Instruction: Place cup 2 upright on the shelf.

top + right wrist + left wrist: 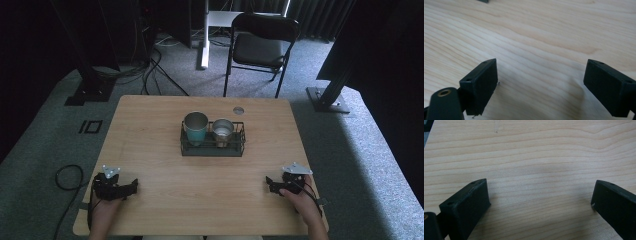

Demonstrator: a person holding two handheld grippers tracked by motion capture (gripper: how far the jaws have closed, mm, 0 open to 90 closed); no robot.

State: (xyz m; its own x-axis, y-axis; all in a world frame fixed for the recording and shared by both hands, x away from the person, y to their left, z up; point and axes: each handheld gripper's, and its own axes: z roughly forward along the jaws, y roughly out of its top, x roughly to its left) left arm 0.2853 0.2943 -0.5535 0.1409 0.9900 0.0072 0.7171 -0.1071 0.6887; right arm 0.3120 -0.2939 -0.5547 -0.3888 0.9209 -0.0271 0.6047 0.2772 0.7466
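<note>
While two metal cups (pixel 207 128) stand in a black wire rack (pixel 212 148) mid-counter (pixel 160 150) with nothing between, the left tongs (pixel 134 186) and right tongs (pixel 268 183) rest near the counter's front edge, jaws wide apart, empty.

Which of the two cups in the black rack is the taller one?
The teal cup, at the left end of the wire rack. It rises well above the shorter silver cup standing beside it on the right.

Left gripper (pixel 131 188) low at near-left of surface (pixel 200 200), jaws spread wide, nothing between. Right gripper (pixel 269 182) low at near-right, jaws likewise wide apart. Each held by hand; forearms enter from bottom edge.
</note>
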